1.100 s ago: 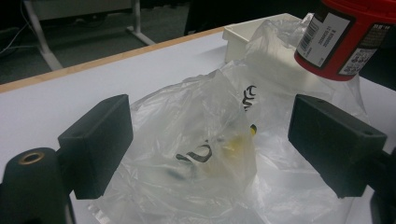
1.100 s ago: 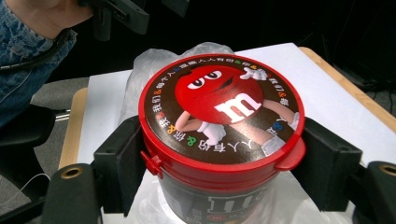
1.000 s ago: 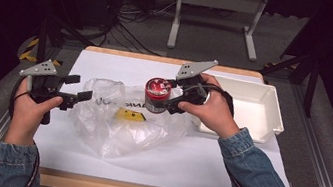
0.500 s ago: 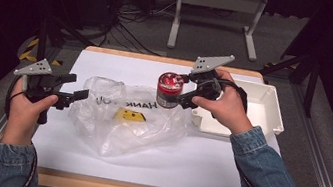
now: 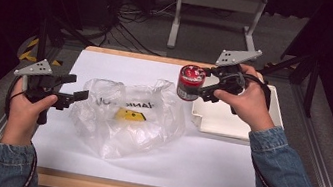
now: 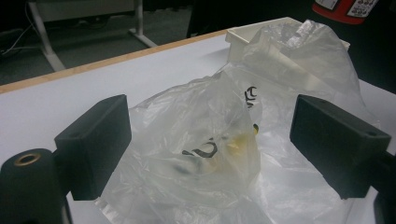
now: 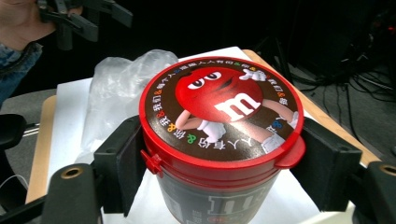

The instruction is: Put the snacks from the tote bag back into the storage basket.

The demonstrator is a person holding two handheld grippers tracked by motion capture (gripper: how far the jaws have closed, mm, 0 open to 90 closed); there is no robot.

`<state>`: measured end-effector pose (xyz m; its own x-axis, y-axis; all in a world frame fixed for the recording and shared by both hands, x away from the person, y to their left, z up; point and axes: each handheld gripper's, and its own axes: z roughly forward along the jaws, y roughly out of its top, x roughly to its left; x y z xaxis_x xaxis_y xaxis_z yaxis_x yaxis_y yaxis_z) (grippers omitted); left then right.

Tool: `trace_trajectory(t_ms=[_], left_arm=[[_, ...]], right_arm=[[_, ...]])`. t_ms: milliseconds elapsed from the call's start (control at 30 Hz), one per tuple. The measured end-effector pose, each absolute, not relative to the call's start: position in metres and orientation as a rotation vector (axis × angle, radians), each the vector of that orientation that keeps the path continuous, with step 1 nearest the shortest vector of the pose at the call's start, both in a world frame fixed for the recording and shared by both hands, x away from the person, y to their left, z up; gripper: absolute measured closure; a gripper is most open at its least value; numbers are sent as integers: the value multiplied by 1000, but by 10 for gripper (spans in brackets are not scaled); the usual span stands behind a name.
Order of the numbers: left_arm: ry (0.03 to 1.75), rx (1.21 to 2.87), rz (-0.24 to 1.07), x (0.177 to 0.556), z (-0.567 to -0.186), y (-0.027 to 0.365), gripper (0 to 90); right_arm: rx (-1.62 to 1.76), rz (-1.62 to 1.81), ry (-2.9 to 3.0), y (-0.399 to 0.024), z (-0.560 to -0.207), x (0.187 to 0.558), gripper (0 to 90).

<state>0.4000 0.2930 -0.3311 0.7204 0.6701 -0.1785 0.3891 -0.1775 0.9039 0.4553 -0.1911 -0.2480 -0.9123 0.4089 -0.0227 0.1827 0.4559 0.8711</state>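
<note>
So the right gripper (image 5: 194,89) has its fingers (image 7: 120,163) clamped on either side of a candy tub (image 5: 190,82), the dark one with the red lid, gripping it just under the lid rim. The tub is up in the air, upright, hanging over the gap between the plastic bag (image 5: 128,117) and the white tray (image 5: 274,104) at the right end of the table (image 5: 204,160).

The left gripper (image 5: 65,89) sits at the bag's left edge with its fingers (image 6: 95,144) wide apart and nothing pinched between them. They frame the crumpled plastic but don't touch it, as far as I can tell.

My read: this is the carry step, tub out of the bag and heading for the tray. Next move needs the tub brought over the tray's floor, lowered flat so it doesn't tip on the rim, and only then let go. The left one probably just needs to stay put, or pin the bag if it drags.
</note>
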Motion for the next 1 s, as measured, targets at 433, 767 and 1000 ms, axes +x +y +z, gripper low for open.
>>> trace_trajectory(t_ms=[433, 767, 1000], left_arm=[[835, 1801, 305, 401, -333, 293, 134], [844, 1809, 311, 398, -334, 295, 133], [855, 1810, 319, 393, -335, 298, 133]], right_arm=[[560, 1411, 2462, -226, -248, 467, 251], [571, 1393, 2464, -242, -255, 478, 251], [572, 1392, 2454, -252, -265, 490, 251]])
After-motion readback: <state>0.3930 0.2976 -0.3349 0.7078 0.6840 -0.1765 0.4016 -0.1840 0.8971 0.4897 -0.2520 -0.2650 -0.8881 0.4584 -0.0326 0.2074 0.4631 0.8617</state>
